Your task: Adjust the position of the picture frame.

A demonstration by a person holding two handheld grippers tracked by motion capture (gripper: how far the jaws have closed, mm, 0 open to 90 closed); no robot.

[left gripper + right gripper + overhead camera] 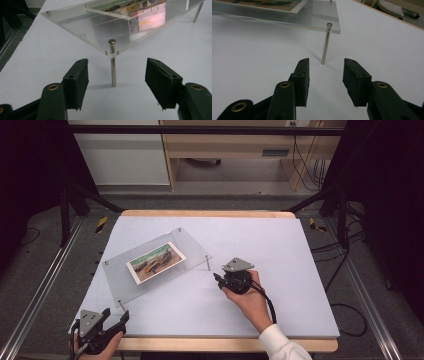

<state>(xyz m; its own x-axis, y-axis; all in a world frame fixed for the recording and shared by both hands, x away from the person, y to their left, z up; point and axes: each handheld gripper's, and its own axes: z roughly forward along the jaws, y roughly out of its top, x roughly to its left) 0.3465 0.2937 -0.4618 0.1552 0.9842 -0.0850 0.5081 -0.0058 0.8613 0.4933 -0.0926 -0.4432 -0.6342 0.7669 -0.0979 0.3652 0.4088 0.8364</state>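
My left gripper (117, 75) has its jaws apart, with nothing between the pads; one metal leg (113, 63) of the frame (156, 262) stands just ahead of the gap, untouched. My right gripper (325, 75) is the same: jaws partly open, gripping nothing, a second leg (325, 43) just beyond the tips (close, but apart). The frame sits left of centre on the bench (280, 270), a clear plate turned at an angle, raised on its legs, with one photo (155, 262) in it. From above I count four corner pins, two grippers and two hands. The left one is at the near left corner of the bench, the right one just right of the frame's right corner.
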